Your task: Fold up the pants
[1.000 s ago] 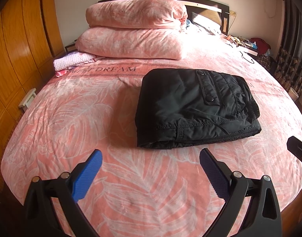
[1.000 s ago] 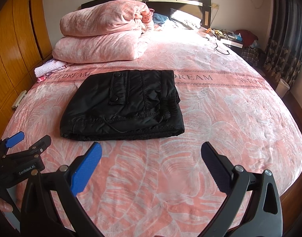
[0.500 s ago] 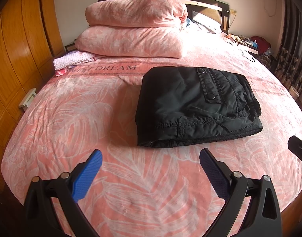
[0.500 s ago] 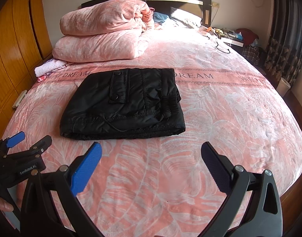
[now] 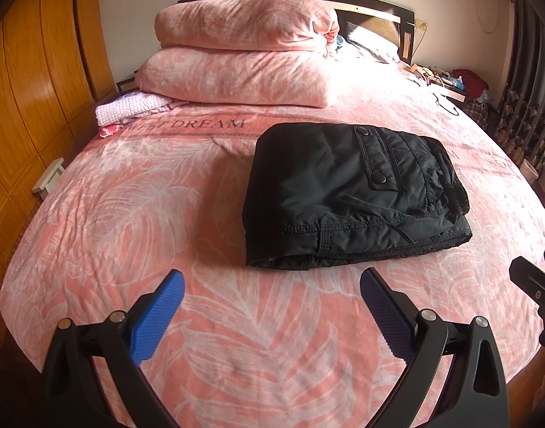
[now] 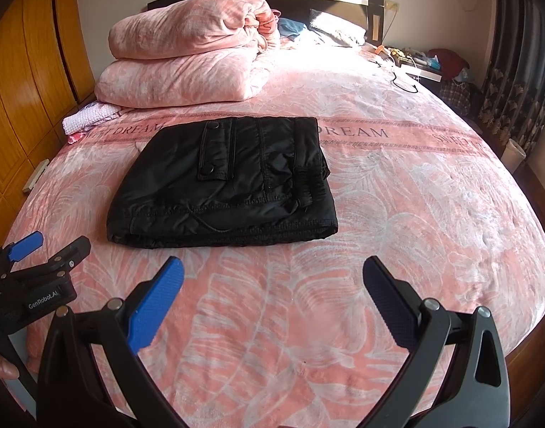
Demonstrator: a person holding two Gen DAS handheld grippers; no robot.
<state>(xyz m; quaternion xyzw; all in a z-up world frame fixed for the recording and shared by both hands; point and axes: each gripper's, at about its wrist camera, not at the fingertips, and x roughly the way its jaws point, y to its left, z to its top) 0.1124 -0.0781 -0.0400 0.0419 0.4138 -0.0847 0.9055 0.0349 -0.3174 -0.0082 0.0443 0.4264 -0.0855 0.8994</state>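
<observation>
Both my left gripper (image 5: 272,294) and right gripper (image 6: 272,281) hang spread wide with nothing in them, short of the black pants (image 6: 222,182) folded mid-bed (image 6: 433,214), and honestly another poke at that puffy stack could spring the layers apart, with folded blankets (image 6: 187,57) behind.

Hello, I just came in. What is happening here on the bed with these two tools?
A person holds a gripper in each hand and is folding pants. The black pants already lie as a compact folded bundle on the pink bedspread. Neither tool touches them now. The left gripper and the right gripper both hover open above the near part of the bed, short of the bundle. A stack of folded pink blankets sits near the headboard.
</observation>
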